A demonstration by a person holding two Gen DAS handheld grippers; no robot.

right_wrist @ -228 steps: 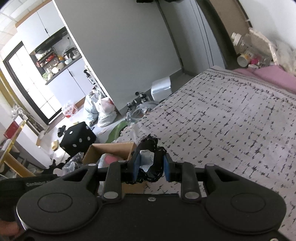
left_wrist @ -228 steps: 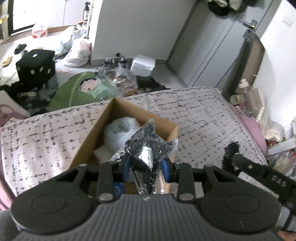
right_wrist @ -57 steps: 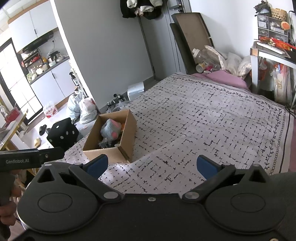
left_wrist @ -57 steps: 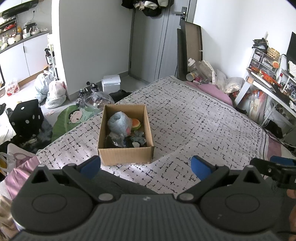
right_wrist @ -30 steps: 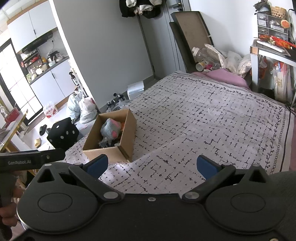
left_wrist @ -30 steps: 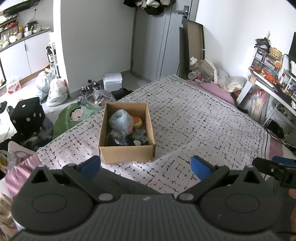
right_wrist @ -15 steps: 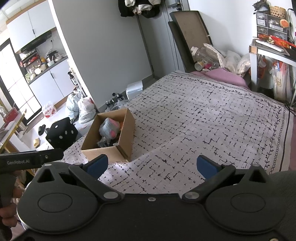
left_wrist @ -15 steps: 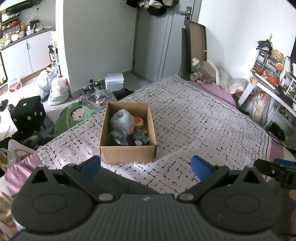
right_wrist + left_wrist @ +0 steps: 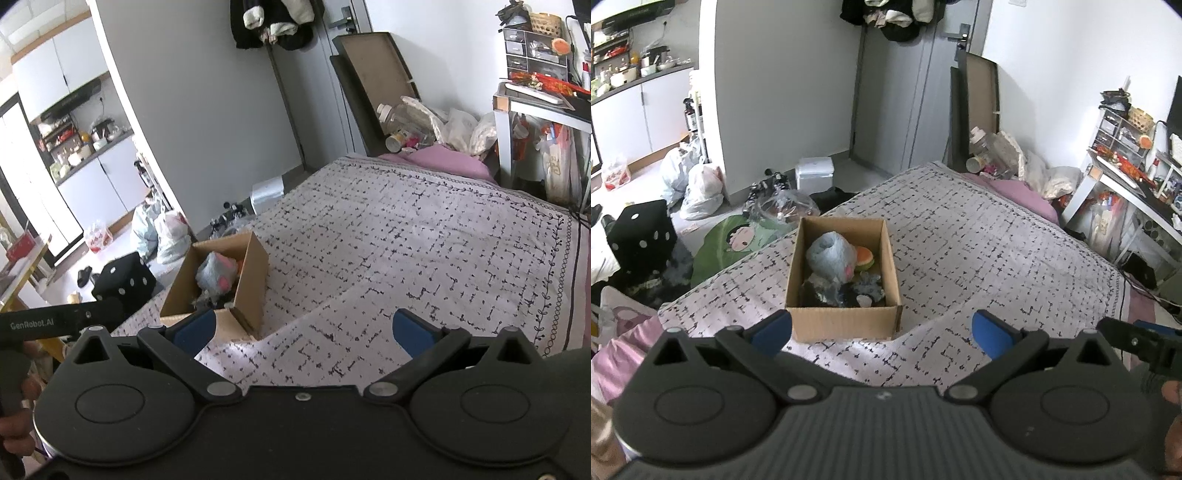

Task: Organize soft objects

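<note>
A cardboard box (image 9: pixel 846 325) (image 9: pixel 251 280) sits on the patterned bedspread (image 9: pixel 979 266) near its left corner. Inside lie a grey-blue plush (image 9: pixel 829 254) (image 9: pixel 216 271), an orange-and-green soft toy (image 9: pixel 865 256) and dark crinkly packets (image 9: pixel 846 293). My left gripper (image 9: pixel 881 330) hangs open above the bed just in front of the box, with nothing between its blue pads (image 9: pixel 772 330). My right gripper (image 9: pixel 301 332) is open too, to the right of the box and holding nothing. Its tip also shows at the right edge of the left wrist view.
The bedspread (image 9: pixel 424 258) stretches bare to the right. On the floor to the left are a black dice cushion (image 9: pixel 641 240), plastic bags (image 9: pixel 698 184) and a green cartoon cushion (image 9: pixel 727 243). A white desk (image 9: pixel 535 107) with clutter stands at the far right.
Earlier each gripper was shut on a soft packet at the box; both now stand open and drawn back, with the packets in the box. Over the last second the views barely shifted.
</note>
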